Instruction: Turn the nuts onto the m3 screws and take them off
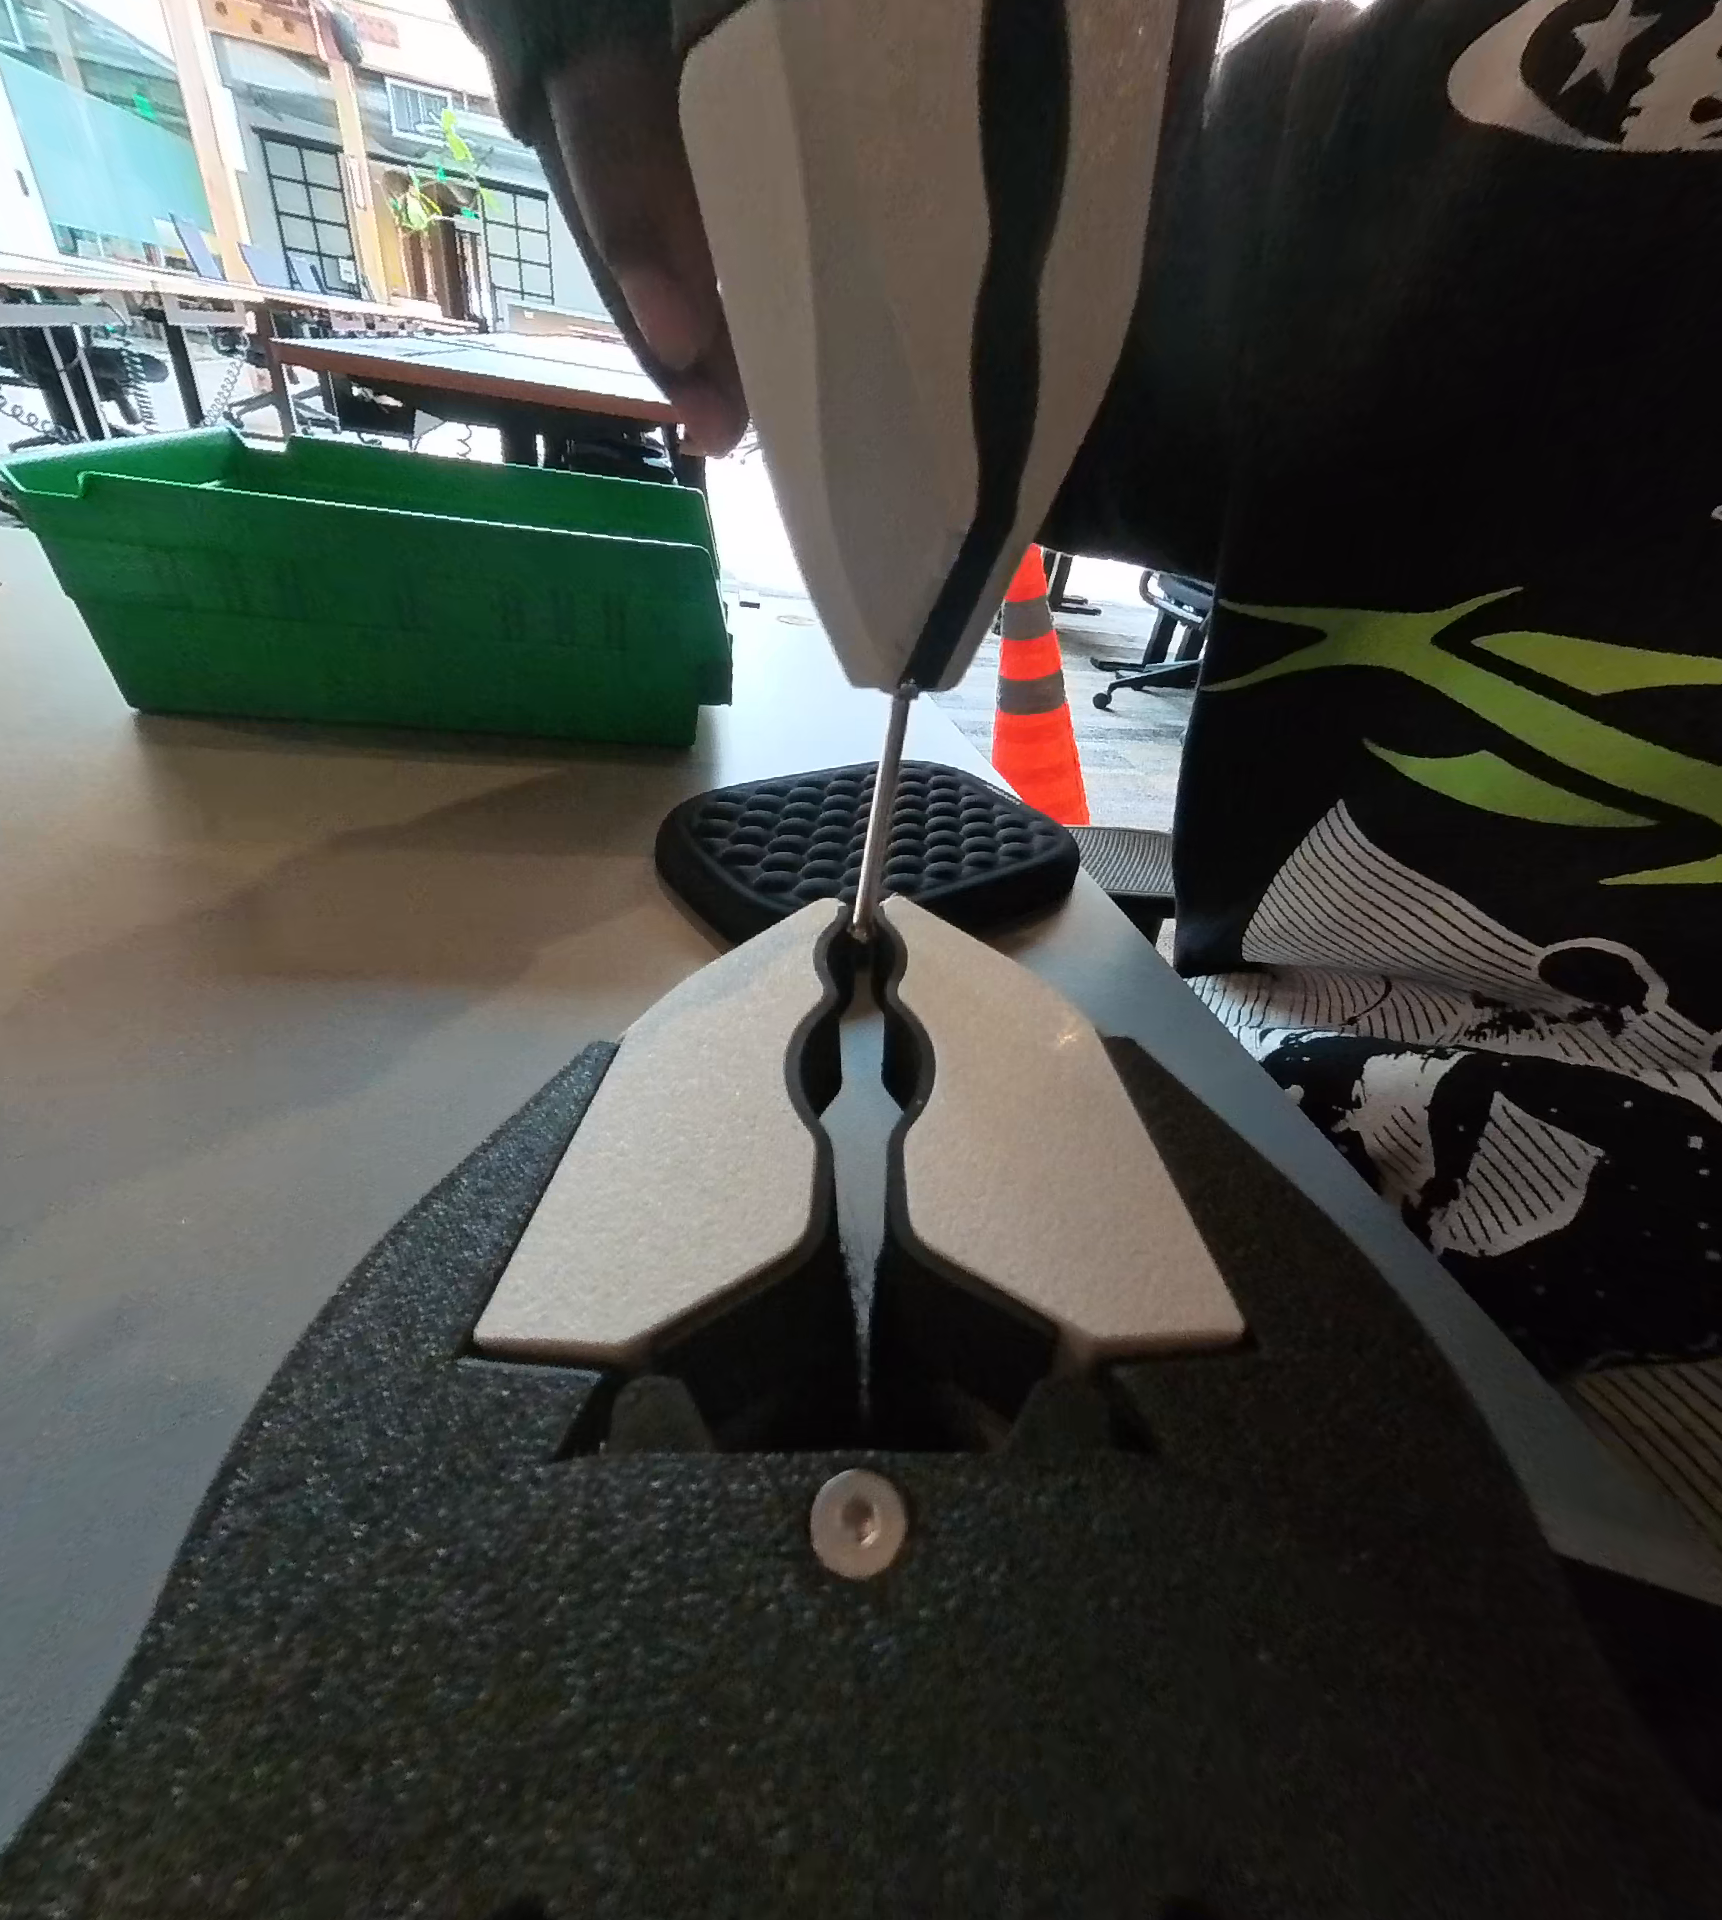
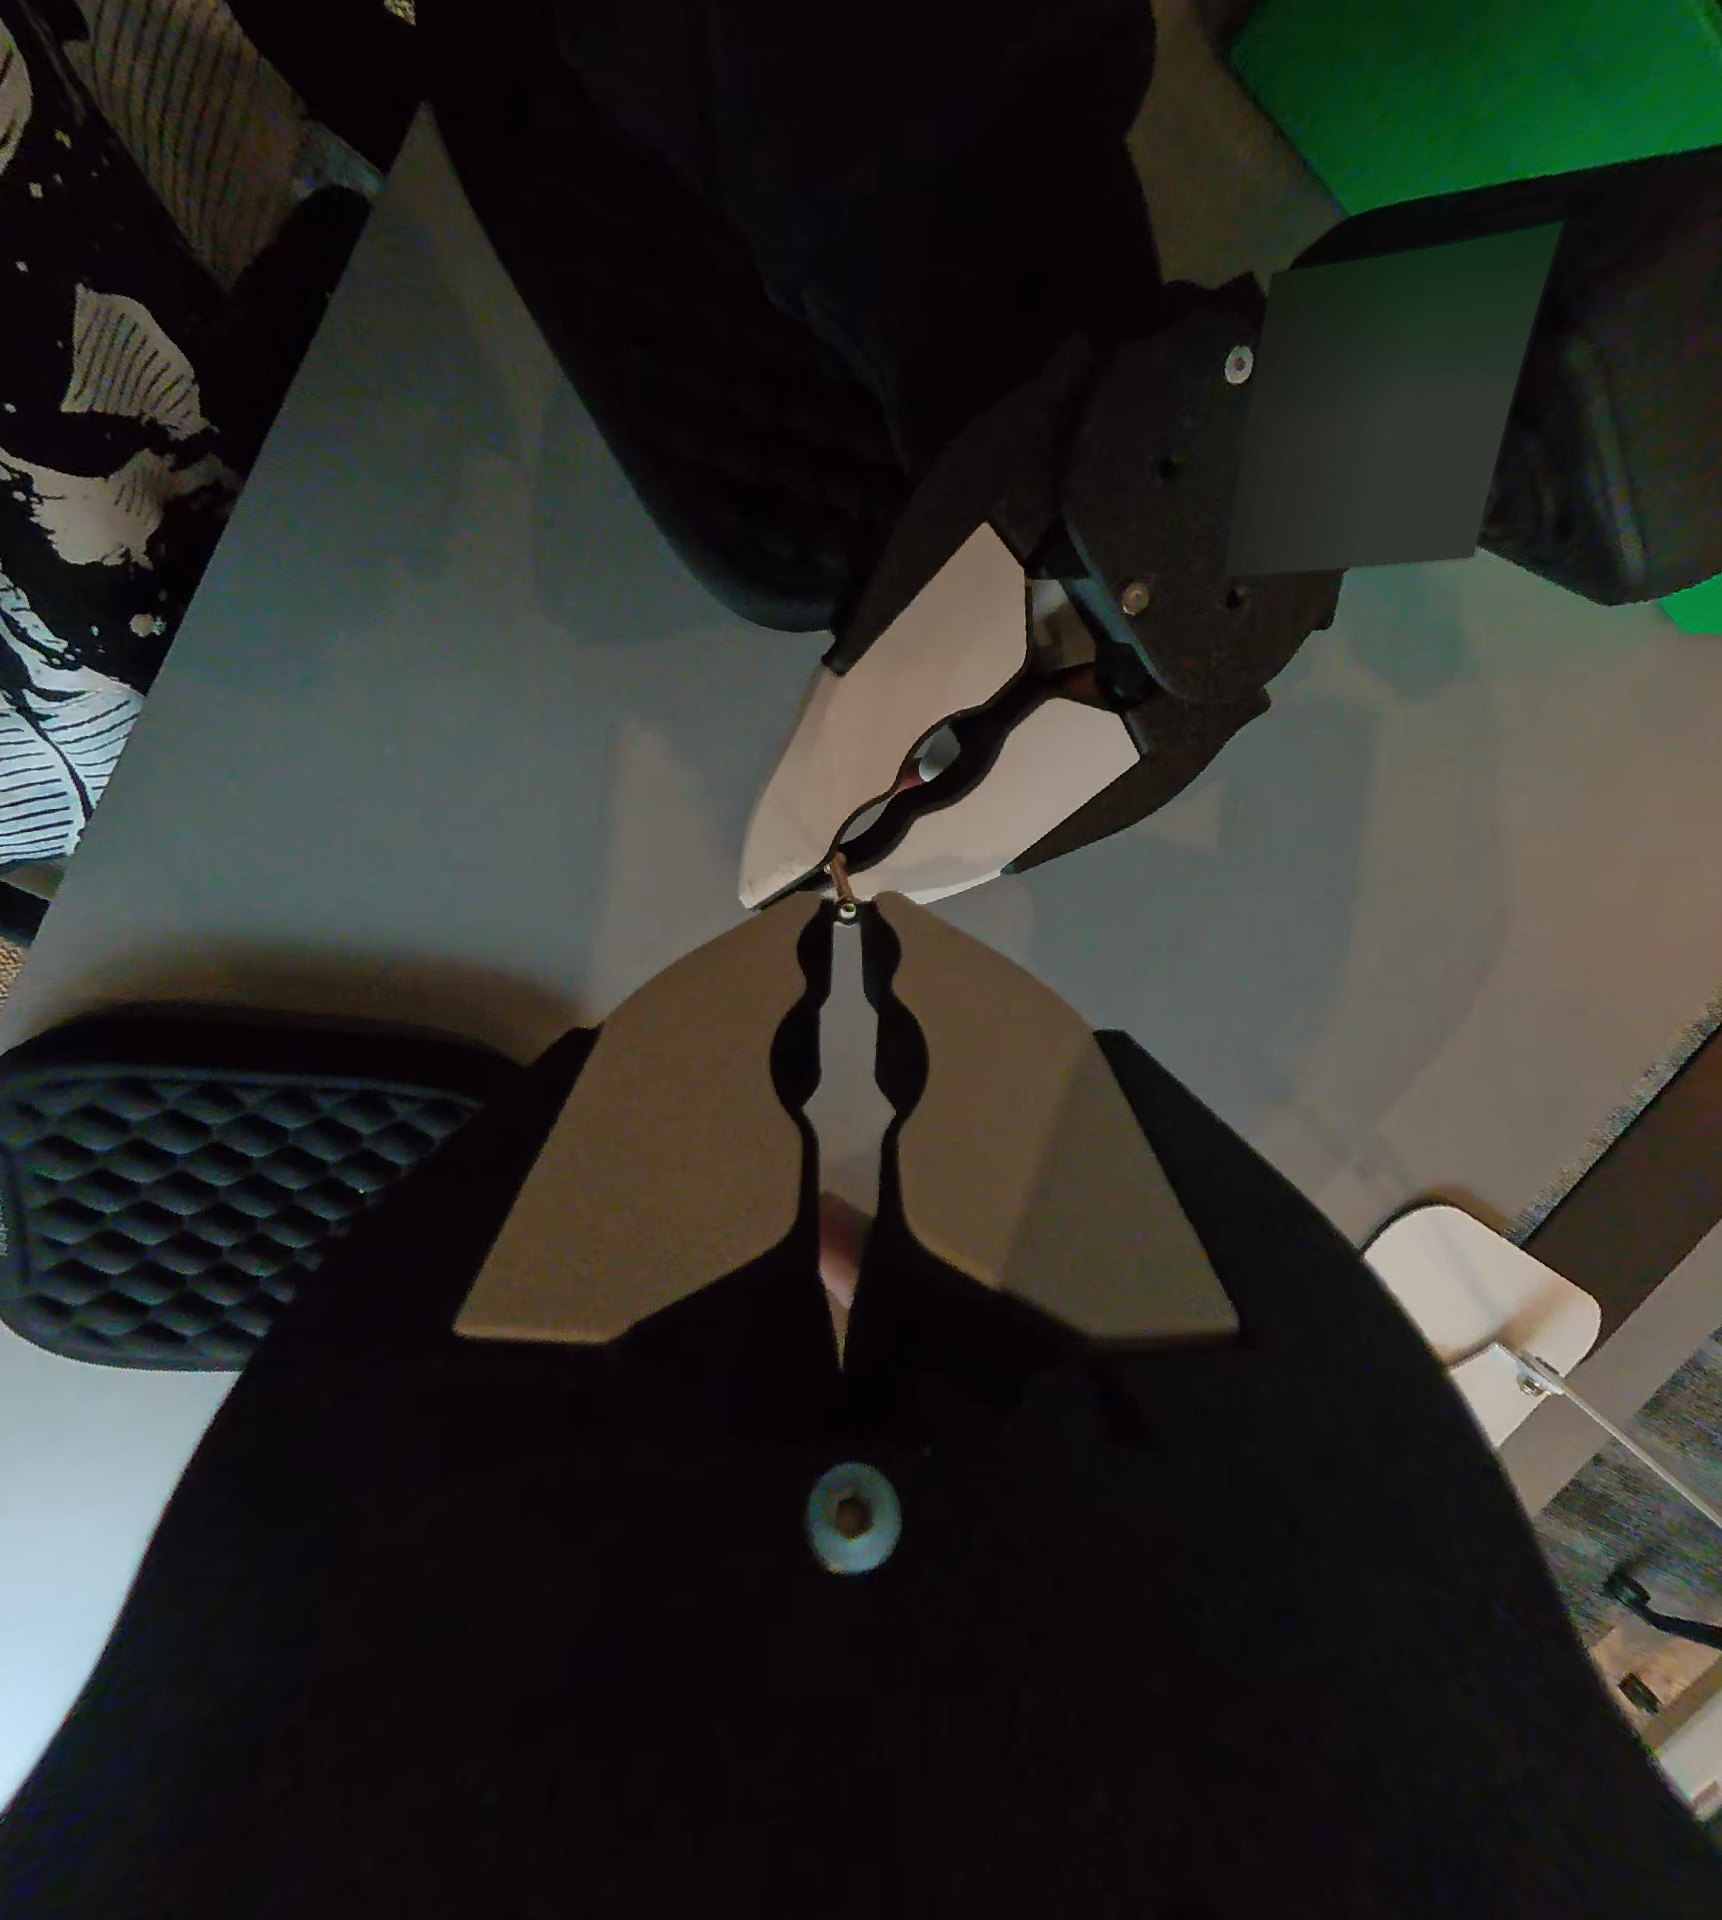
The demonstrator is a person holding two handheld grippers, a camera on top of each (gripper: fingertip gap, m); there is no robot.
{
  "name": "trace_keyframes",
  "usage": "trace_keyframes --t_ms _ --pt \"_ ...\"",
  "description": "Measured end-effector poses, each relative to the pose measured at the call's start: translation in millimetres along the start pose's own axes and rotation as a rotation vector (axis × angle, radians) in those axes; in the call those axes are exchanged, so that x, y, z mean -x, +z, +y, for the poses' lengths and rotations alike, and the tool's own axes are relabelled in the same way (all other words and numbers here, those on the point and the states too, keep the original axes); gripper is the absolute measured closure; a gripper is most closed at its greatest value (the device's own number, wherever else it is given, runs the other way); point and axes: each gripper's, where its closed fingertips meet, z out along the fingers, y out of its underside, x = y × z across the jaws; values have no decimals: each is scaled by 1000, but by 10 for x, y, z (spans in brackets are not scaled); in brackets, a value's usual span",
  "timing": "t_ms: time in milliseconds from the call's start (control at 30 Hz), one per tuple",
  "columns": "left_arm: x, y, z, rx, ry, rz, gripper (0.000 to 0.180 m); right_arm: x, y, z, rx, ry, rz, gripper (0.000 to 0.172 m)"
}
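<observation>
Your left gripper (image 1: 862, 925) is clenched on the lower end of a thin silver m3 screw (image 1: 881, 810), its fingertips (image 1: 815, 935) pressing the shaft from both sides. The screw rises to your right gripper (image 1: 904, 681), whose tips close on its upper end; seen from that gripper (image 2: 844, 912), a small nut (image 2: 846, 911) sits between its tips. All hangs above the grey table (image 1: 213, 935), near a black honeycomb pad (image 1: 940, 831) and a green bin (image 1: 369, 582).

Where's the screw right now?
In the left wrist view the screw spans both grippers: lower end pinched in the left gripper, upper end at the right gripper, above the black pad.
</observation>
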Motion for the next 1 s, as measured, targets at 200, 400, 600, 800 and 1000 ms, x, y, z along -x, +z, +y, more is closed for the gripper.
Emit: trace_keyframes --t_ms 200,400,600,800,1000 --pt "0 8 5 4 0 0 179 6 17 3 6 -4 -9 168" --pt "1 10 4 3 0 0 179 0 16 8 12 -3 -10 168" --pt "4 6 -5 -3 -4 0 179 -8 8 12 10 7 -5 167" --pt "5 -1 -18 -14 -5 1 180 -23 -2 7 -2 16 3 167" --pt "7 -2 -20 -17 -5 1 180 -40 -11 -1 -17 22 8 166"
